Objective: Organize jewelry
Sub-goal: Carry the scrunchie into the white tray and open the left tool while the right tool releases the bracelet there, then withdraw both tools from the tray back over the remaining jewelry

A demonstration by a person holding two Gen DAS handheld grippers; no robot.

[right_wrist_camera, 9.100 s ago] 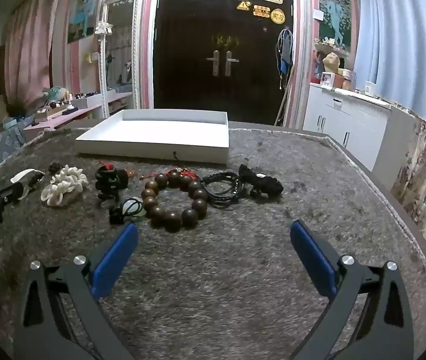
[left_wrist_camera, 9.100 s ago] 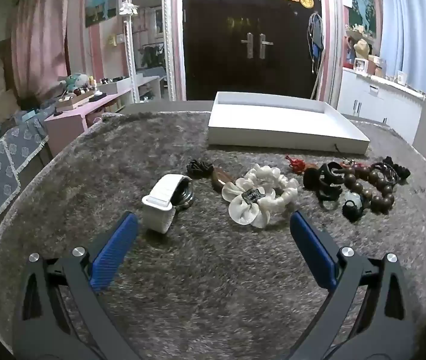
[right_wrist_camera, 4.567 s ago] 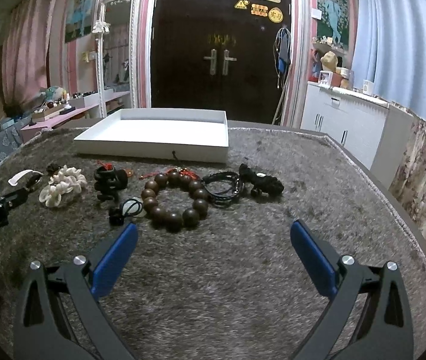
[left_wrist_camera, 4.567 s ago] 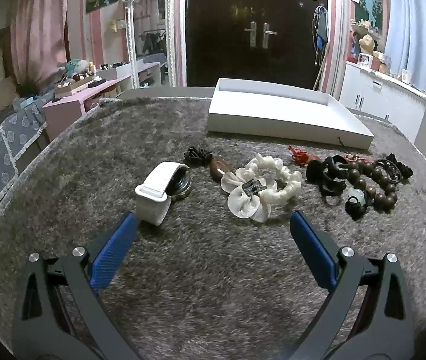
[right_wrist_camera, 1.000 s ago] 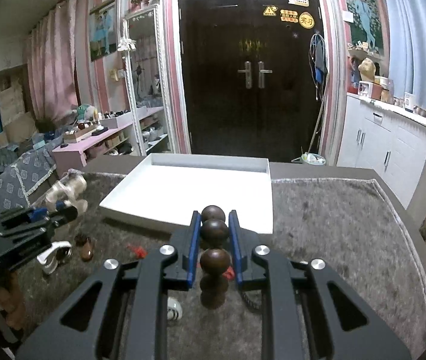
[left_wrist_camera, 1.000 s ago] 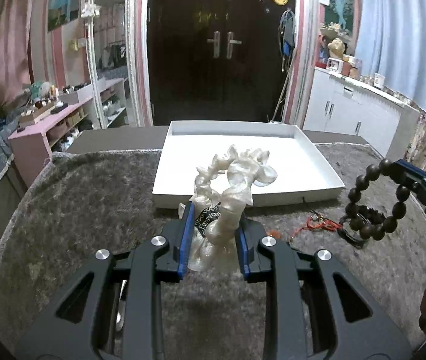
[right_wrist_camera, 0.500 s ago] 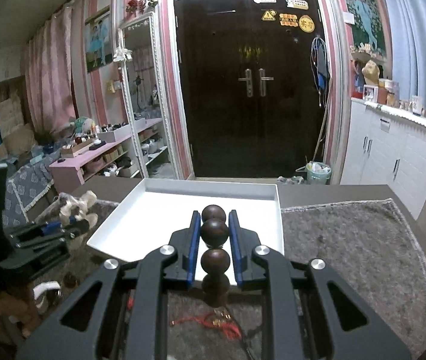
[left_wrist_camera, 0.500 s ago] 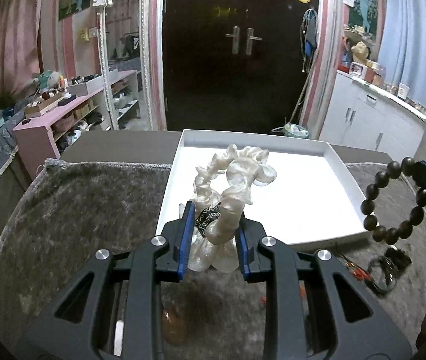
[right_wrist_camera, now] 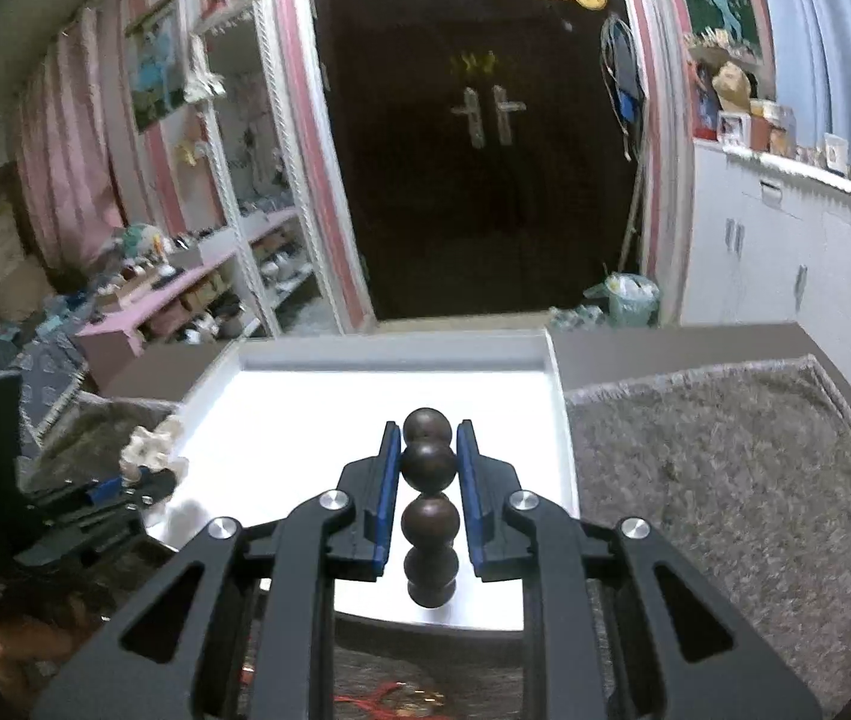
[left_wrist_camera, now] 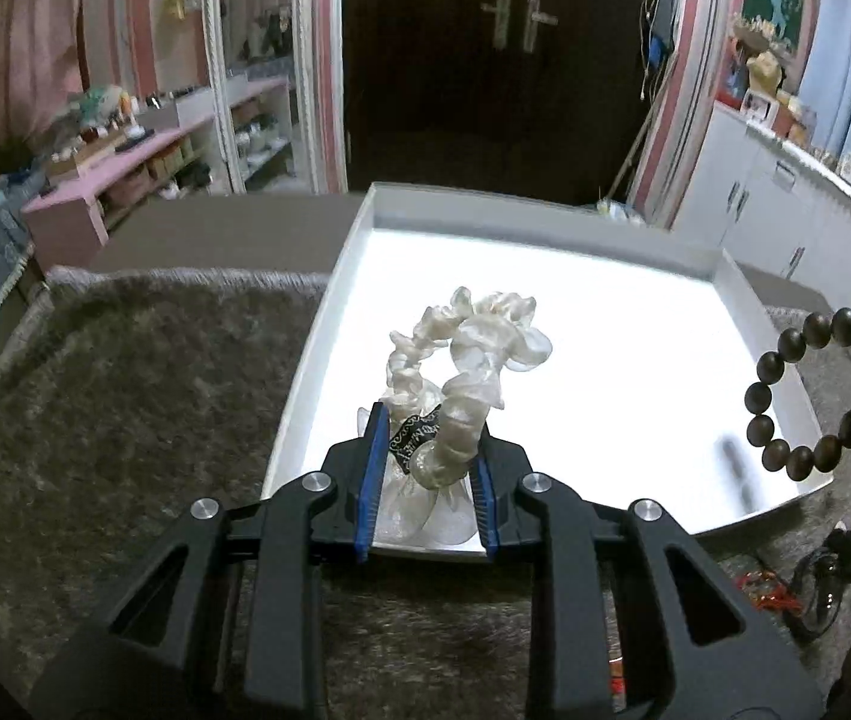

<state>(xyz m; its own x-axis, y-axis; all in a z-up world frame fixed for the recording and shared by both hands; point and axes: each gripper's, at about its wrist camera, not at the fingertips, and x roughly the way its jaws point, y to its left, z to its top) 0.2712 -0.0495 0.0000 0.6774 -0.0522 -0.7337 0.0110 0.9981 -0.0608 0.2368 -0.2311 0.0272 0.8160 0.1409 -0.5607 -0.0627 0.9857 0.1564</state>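
Both hand-held grippers hang over the white tray [left_wrist_camera: 329, 324]: left hand-held gripper [left_wrist_camera: 425, 474] clenches the white scrunchie [left_wrist_camera: 461, 360], right hand-held gripper [right_wrist_camera: 423, 468] pinches the wooden bead bracelet [right_wrist_camera: 428, 516]. Releasing near the tray's front rim risks either piece bouncing out.

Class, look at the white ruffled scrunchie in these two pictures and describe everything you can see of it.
The white ruffled scrunchie is a loop of glossy, translucent cream fabric gathered into frills, with a small dark patterned tag near its base. The left hand-held gripper is shut on its lower part, so the loop stands upright, held over the near edge of the white tray. Only the blue fingers touch it. From the right wrist view it shows as a small pale bunch.
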